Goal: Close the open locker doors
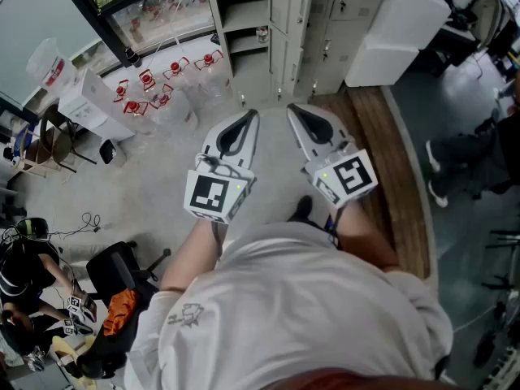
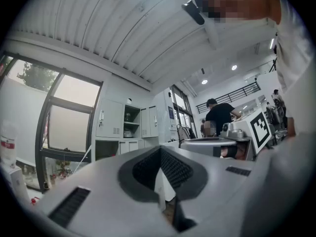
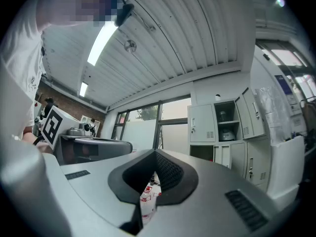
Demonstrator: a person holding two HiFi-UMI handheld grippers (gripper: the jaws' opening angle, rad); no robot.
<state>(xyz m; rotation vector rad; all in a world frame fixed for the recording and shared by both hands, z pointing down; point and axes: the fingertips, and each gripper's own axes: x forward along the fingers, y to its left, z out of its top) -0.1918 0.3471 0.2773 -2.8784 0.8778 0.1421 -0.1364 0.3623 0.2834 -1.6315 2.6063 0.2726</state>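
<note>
Pale grey concrete floor (image 1: 162,185) fills the head view, with one strip of brown wood planking (image 1: 390,161) at its right. Ahead stands one bank of smooth grey metal lockers (image 1: 313,23). In the right gripper view, one tall open compartment (image 3: 224,127) is split by a shelf, and a second, dark opening (image 3: 202,153) lies lower left; the other doors are shut. Two grey plastic tools are held well apart from them: the left gripper (image 1: 248,120) and the right gripper (image 1: 296,114), each with jaws pressed together and nothing between. Each carries one marker cube (image 1: 215,195) printed in black-and-white squares. Several clear containers (image 1: 146,80) bear red labels, too small to read.
</note>
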